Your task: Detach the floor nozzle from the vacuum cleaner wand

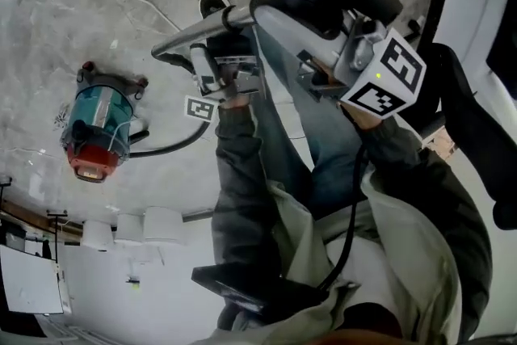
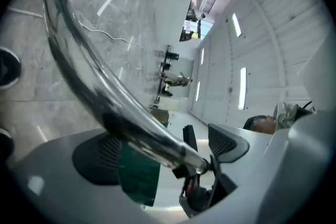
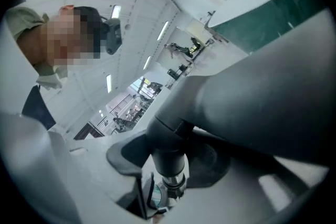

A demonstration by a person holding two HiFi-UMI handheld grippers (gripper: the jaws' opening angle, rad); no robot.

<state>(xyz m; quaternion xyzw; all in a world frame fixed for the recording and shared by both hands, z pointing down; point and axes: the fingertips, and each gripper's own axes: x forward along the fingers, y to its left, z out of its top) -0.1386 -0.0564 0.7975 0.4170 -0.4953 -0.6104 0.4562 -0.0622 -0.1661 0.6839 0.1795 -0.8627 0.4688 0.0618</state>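
Jaws of the left gripper [image 2: 168,148] stand wide apart. The chrome wand [image 2: 100,86] lies between them unpinched, its long axis running toward the frame's upper left. The right gripper [image 3: 170,162] has its jaws clamped on the neck of the floor nozzle [image 3: 252,97], which fills that frame's right. Any separating pull should follow the wand's axis.
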